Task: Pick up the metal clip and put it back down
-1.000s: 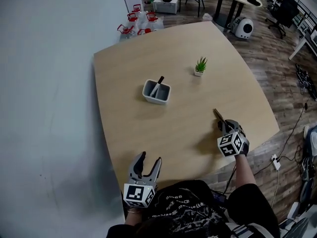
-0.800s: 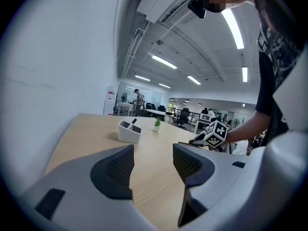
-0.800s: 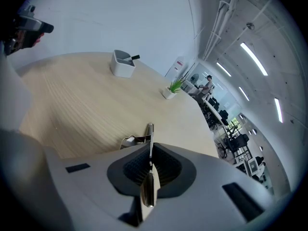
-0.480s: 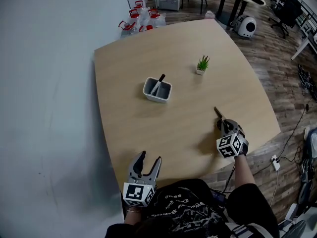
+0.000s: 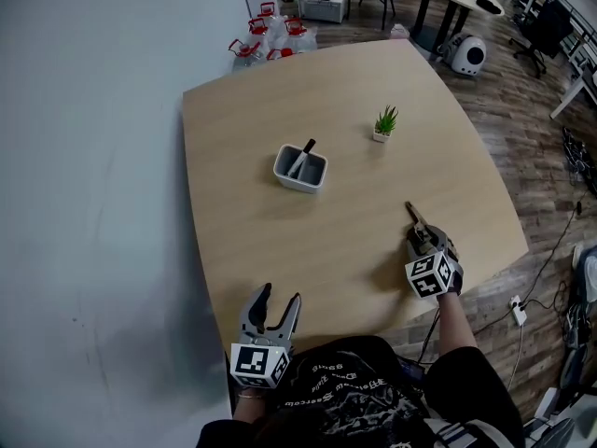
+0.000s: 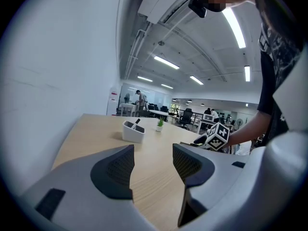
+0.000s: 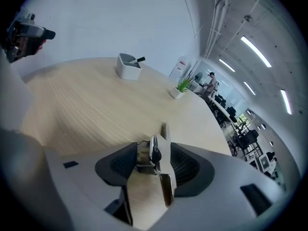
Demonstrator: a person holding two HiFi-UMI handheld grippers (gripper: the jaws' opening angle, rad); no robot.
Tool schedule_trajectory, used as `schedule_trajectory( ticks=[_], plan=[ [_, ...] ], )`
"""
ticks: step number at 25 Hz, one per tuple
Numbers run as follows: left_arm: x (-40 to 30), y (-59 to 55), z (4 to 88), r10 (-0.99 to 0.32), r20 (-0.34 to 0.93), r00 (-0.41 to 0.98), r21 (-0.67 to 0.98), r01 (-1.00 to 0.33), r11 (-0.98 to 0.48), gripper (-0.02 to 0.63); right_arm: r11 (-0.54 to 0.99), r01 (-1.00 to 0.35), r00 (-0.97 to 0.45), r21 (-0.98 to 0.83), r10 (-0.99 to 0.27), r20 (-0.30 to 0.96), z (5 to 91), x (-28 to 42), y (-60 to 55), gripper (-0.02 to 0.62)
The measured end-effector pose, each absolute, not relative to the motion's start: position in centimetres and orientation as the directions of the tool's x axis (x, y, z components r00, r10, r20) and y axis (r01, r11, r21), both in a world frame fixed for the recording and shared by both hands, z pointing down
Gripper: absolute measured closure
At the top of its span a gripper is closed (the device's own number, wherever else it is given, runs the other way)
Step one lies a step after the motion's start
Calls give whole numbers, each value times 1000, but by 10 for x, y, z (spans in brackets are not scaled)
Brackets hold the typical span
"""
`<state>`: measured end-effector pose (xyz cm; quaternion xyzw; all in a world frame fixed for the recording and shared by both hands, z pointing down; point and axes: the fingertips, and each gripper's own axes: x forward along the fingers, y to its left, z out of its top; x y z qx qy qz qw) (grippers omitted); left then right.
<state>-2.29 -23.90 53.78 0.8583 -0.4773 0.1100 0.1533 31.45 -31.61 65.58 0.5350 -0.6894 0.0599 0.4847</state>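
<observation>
Two jaws of your right gripper (image 5: 417,235) have just been opening, the silver metal clip (image 7: 156,150) between them, lower right on the pale wooden table (image 5: 280,231); your left gripper (image 5: 277,303) stands open, empty.

The table (image 5: 280,241) carries a white holder (image 5: 300,168) with a pen (image 5: 303,154), and a small plant (image 5: 384,123). The metal clip (image 5: 413,217) lies between the right gripper's (image 5: 423,236) jaws, which have just been opening. The left gripper (image 5: 280,297) hovers, jaws apart, at the near edge.
</observation>
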Motion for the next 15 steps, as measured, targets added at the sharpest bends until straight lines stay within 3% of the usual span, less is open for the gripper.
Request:
schedule_trajectory(
  ticks=[3, 15],
  plan=[
    [-24, -237, 538, -789, 333, 516, 154, -856, -494, 347, 441, -793, 18, 421, -673, 739, 654, 305, -311, 322],
    [-31, -217, 549, -775, 363, 518, 119, -850, -512, 347, 461, -830, -162, 315, -739, 654, 608, 220, -281, 310]
  ],
)
